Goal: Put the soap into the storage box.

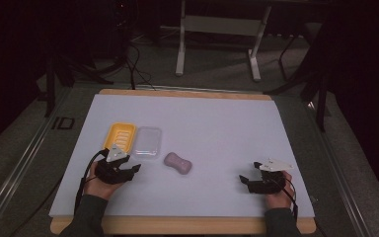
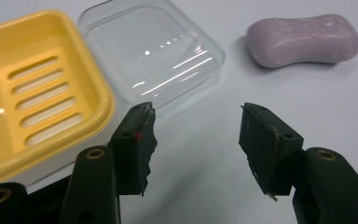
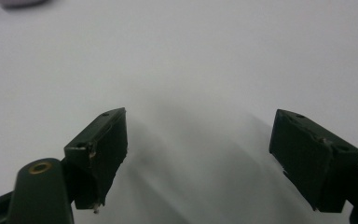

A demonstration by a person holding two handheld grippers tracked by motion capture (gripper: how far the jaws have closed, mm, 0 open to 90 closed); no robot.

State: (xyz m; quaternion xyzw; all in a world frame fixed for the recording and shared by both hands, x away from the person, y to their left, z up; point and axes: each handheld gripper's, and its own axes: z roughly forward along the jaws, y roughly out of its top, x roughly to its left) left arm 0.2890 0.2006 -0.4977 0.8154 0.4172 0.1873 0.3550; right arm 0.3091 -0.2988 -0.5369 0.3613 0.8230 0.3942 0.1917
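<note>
On the table point(image 1: 217, 123), the tray point(image 1: 120, 136) lies left of the lid point(image 1: 148, 142), the soap point(image 1: 178, 163) right of both.

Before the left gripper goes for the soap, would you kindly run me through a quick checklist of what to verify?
1. Left gripper open, nothing between its fingers: ok.
2. Purple soap bar lying free on the table, apart from both dishes: ok.
3. Yellow soap dish empty and upright: ok.
4. Clear lid off and set beside the yellow soap dish: ok.
5. Right gripper open and well away from the soap: ok.
6. Whether the soap bar is wet or slippery: cannot tell.
</note>
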